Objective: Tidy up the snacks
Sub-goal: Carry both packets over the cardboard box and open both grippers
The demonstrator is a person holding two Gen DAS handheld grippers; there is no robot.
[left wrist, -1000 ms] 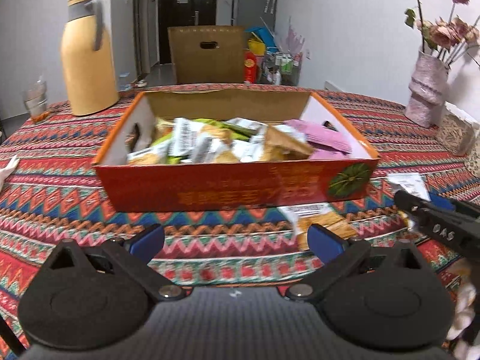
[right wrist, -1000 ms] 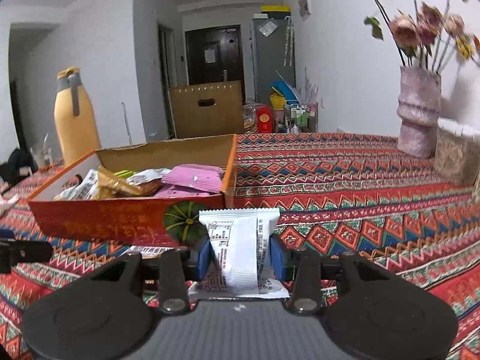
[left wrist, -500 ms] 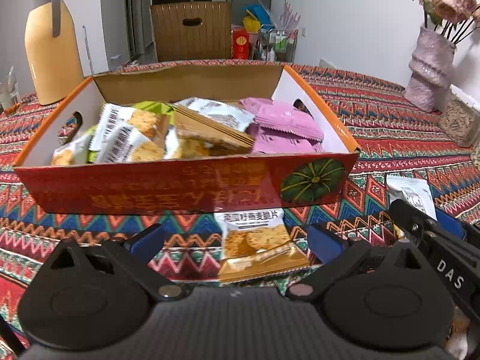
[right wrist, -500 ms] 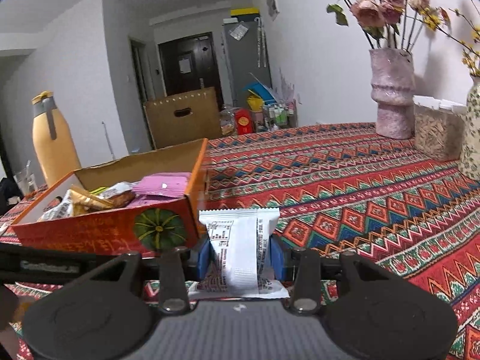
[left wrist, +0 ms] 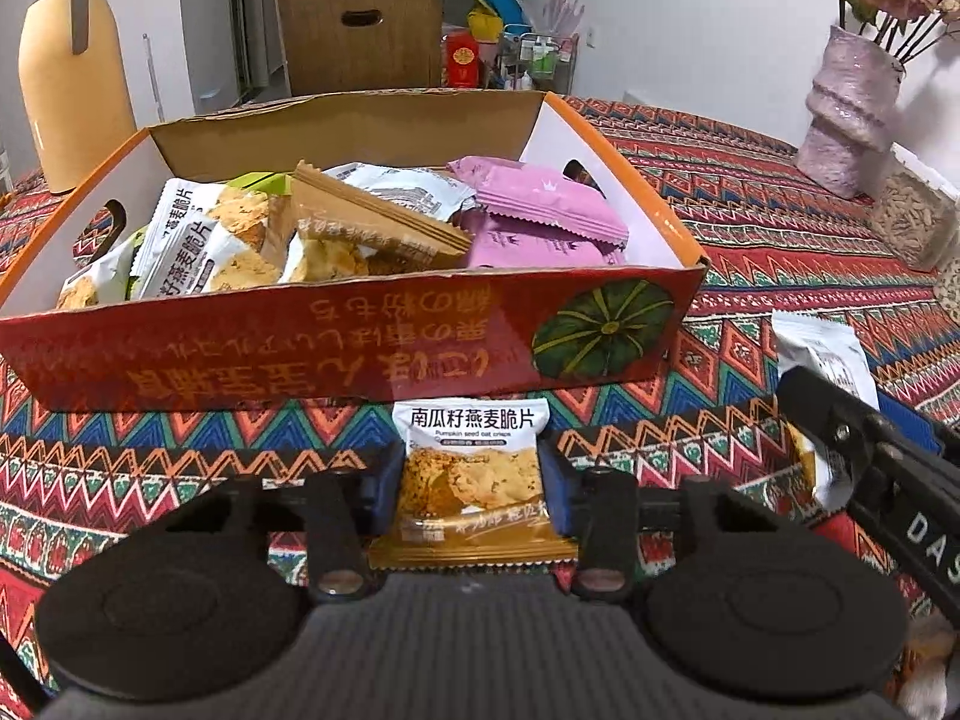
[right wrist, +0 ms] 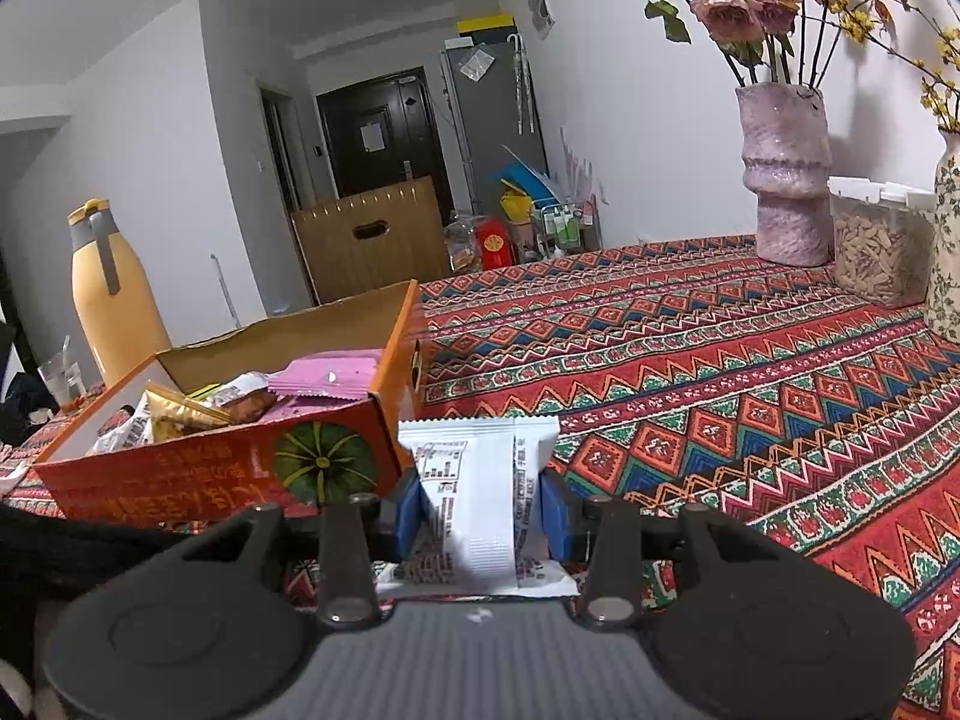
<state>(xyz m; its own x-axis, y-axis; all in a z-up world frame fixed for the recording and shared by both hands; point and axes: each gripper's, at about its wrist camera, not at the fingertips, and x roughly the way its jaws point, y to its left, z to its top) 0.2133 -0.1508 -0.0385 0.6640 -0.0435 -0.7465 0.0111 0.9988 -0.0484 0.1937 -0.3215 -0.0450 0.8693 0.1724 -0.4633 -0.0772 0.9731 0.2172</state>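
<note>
An orange-red cardboard box [left wrist: 300,354] with several snack packets in it stands on the patterned tablecloth [left wrist: 750,228]. Just in front of its near wall lies a pumpkin-seed oat crisp packet [left wrist: 471,420]. My left gripper [left wrist: 471,480] is closing on that packet, and the blue pads [left wrist: 387,480] touch both its sides. My right gripper [right wrist: 480,510] is shut on a white snack packet [right wrist: 474,474] beside the box's right corner [right wrist: 324,462]. In the left wrist view that white packet [left wrist: 816,348] and the right gripper's black finger [left wrist: 840,426] show at the right.
A yellow thermos [left wrist: 66,72] stands at the far left behind the box, with a glass [right wrist: 60,378] near it. A pink vase of dried flowers [right wrist: 786,180], a clear container [right wrist: 870,258] and a floral vase [right wrist: 948,252] line the right wall. A brown carton [left wrist: 360,30] stands beyond the table.
My left gripper came forward and down to the oat crisp packet, then drew its wide-open jaws in onto it. The right gripper rolled a little and kept the white packet.
</note>
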